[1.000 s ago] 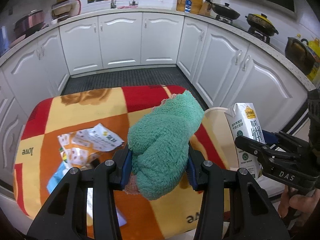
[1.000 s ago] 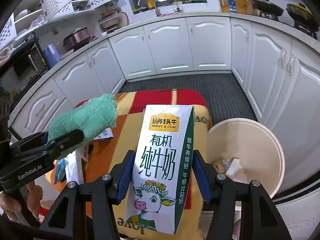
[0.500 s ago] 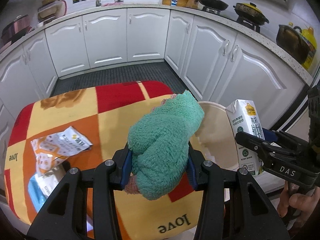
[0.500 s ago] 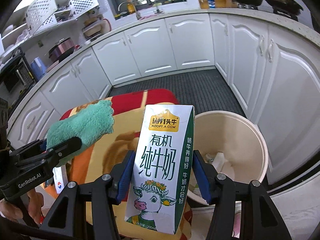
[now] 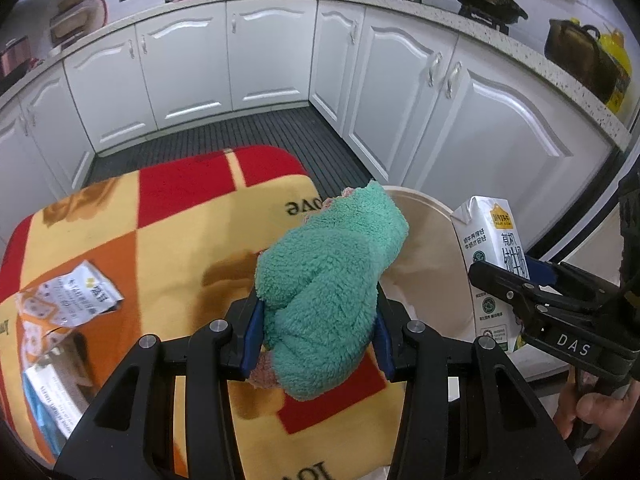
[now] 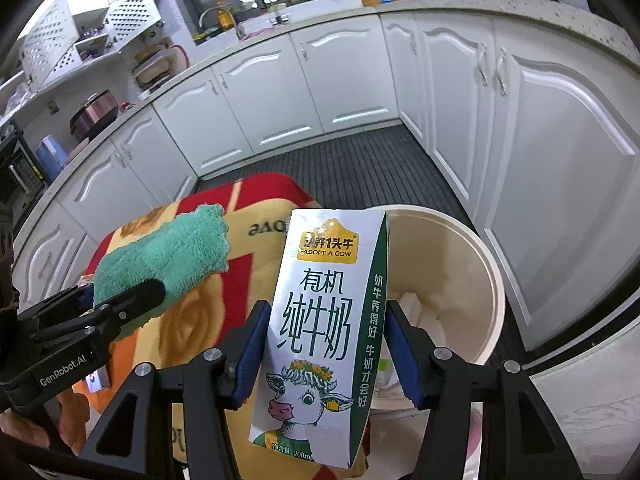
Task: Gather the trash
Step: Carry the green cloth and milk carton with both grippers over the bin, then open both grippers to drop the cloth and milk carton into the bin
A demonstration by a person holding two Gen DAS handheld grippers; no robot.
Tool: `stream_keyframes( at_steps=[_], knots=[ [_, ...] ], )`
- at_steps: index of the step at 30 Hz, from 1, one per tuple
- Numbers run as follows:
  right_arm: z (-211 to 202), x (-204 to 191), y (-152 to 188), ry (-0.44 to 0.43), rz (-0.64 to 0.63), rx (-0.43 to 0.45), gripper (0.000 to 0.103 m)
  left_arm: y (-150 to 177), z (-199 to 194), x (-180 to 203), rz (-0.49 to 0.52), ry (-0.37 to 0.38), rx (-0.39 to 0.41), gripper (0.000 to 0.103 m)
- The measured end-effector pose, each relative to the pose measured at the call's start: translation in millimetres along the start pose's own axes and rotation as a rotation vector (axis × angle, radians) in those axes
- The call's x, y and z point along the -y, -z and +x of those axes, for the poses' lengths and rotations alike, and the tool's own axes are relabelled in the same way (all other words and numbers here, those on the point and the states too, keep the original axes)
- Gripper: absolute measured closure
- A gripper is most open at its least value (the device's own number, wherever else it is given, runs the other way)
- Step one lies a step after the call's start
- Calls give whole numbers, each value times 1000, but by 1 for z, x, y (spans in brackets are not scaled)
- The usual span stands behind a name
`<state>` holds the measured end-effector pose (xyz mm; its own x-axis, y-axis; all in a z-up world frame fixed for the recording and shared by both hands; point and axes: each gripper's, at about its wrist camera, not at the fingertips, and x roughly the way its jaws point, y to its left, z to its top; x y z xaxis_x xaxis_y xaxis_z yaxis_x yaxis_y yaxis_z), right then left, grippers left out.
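Note:
My left gripper (image 5: 318,332) is shut on a fluffy green cloth (image 5: 328,280), held above the right end of the blanket-covered table (image 5: 180,224). My right gripper (image 6: 326,344) is shut on a white and green milk carton (image 6: 324,328), upright, at the near left rim of the cream trash bin (image 6: 480,280). The bin stands on the floor beside the table and holds some white and pale scraps. In the left wrist view the carton (image 5: 490,264) shows in front of the bin (image 5: 424,264). In the right wrist view the cloth (image 6: 172,256) hangs left of the carton.
An orange and white snack wrapper (image 5: 64,300) and a blue and white packet (image 5: 48,404) lie on the table's left part. White kitchen cabinets (image 5: 260,60) curve round the dark floor mat (image 5: 216,144). Pots sit on the counter at right. A hand (image 5: 588,408) grips the right tool.
Both grippers have moved to the right and a little down, toward the bin, carrying the cloth and the carton. The bin now looks larger and nearer; the wrappers have slid left in view.

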<state>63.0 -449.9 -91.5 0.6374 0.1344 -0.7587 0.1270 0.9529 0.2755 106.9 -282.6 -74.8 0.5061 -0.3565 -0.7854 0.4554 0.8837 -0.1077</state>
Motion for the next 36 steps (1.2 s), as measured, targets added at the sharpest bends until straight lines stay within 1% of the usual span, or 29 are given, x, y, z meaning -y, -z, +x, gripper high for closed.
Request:
stream_keyframes(
  at_steps=[11, 17, 23, 36],
  knots=[
    [21, 36, 3, 26, 55, -45, 48, -6, 41, 21, 13, 24, -62, 60],
    [32, 54, 6, 40, 94, -60, 48, -8, 61, 33, 23, 22, -91, 60],
    [45, 61, 4, 54, 116, -75, 48, -11, 79, 38, 9, 30, -118, 60],
    [65, 76, 6, 72, 151, -96, 48, -12, 93, 44, 6, 41, -137, 60]
  ],
)
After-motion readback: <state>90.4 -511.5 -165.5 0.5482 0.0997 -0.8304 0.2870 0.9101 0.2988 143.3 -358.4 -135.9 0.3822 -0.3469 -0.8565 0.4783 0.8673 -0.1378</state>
